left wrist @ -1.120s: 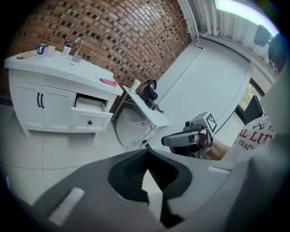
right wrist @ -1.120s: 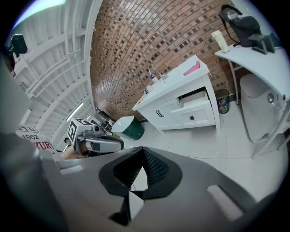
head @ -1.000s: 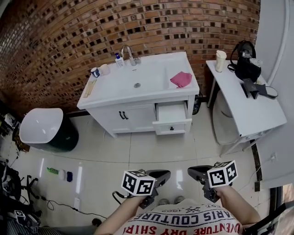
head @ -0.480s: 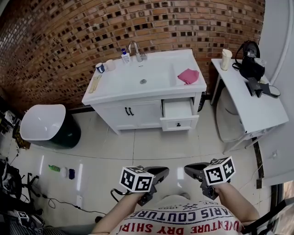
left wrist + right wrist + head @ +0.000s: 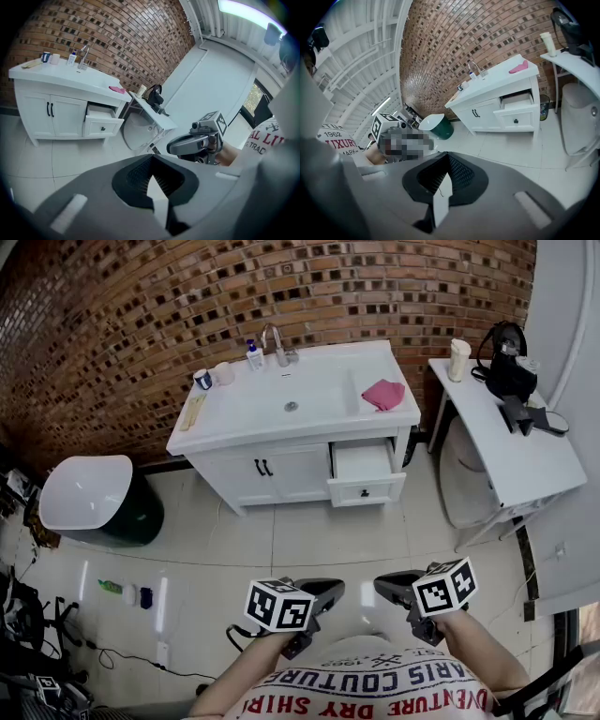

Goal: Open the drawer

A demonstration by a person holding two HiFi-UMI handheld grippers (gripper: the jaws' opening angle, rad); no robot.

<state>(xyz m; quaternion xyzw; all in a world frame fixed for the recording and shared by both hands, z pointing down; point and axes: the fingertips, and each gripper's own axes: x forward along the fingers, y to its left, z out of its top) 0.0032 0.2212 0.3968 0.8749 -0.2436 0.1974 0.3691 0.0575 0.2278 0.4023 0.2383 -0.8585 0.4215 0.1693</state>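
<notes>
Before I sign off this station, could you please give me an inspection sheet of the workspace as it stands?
Surface: white vanity top, mostly bare; glossy tiled floor.
Job's things: drawer at the vanity's right, pulled partly out.
Clutter: pink cloth, cups and bottle on the top; small containers on the floor.
Tools: left tool and right tool both shut, empty, well back from the vanity.
Cables: black cable on the floor.
Surroundings: brick wall, green bin, side table.

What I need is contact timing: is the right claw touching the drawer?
Apart. The head view shows the right claw low in frame, with a stretch of floor between it and the partly open drawer.
</notes>
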